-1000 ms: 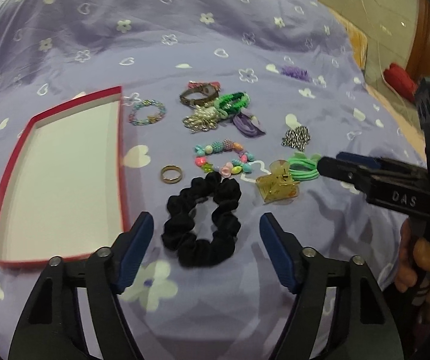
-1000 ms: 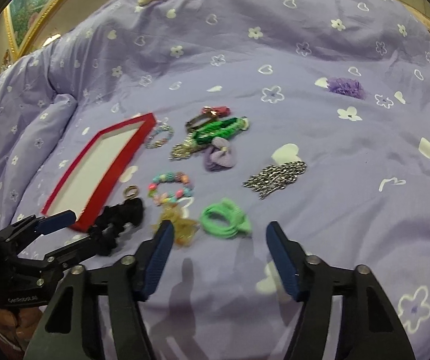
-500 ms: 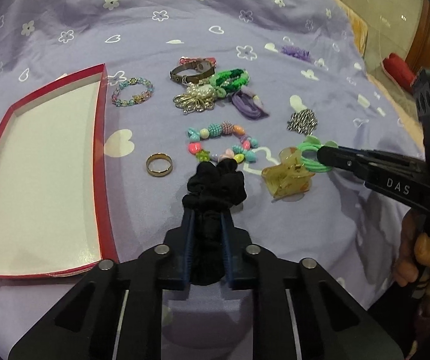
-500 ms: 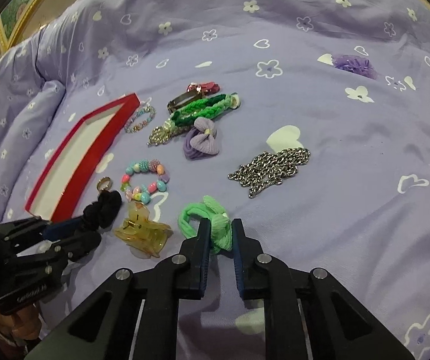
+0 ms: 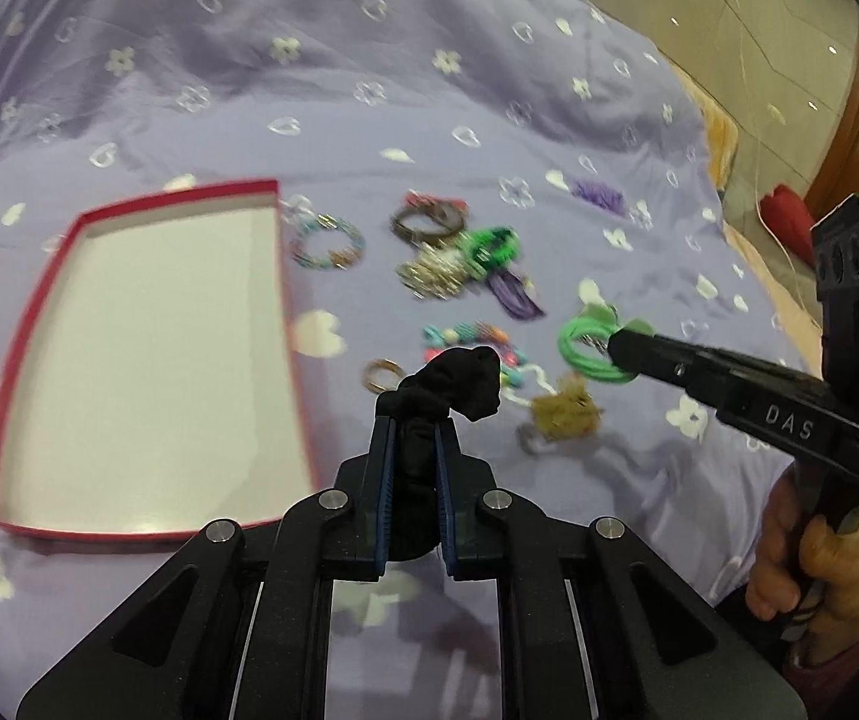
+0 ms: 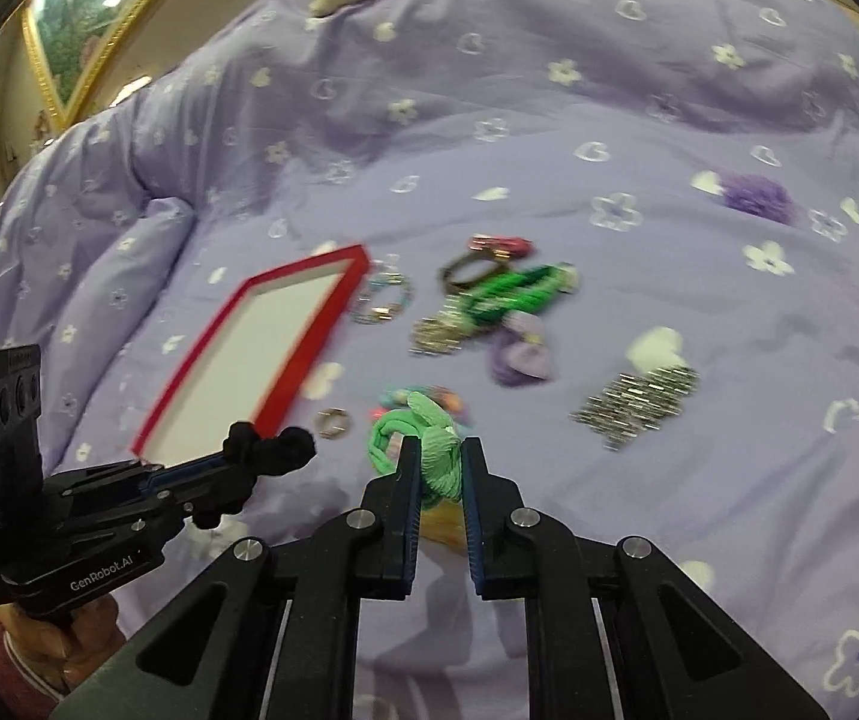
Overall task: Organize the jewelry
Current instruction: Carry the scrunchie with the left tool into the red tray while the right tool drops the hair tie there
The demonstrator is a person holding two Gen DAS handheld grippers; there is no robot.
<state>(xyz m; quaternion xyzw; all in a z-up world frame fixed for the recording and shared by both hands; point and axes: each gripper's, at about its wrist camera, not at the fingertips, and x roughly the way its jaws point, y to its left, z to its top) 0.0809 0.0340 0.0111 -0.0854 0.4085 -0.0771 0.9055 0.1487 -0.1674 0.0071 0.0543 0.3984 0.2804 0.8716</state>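
1. The left hand-held gripper [image 5: 416,438] is clenched on a black fabric scrunchie [image 5: 459,387], seemingly lifted off the bed [image 5: 369,60].
2. The right hand-held gripper [image 6: 436,468] grasps a green elastic hair tie [image 6: 423,438] near the red-rimmed white tray [image 5: 276,276].

The bedspread [image 5: 369,60] is soft matt cloth. The black scrunchie [image 5: 453,390] looks velvety, the green hair ties [image 6: 423,438] stretchy fabric. The chain [image 6: 633,402] and ring [image 5: 383,373] gleam like metal. The red box [image 5: 285,312] is matt card.
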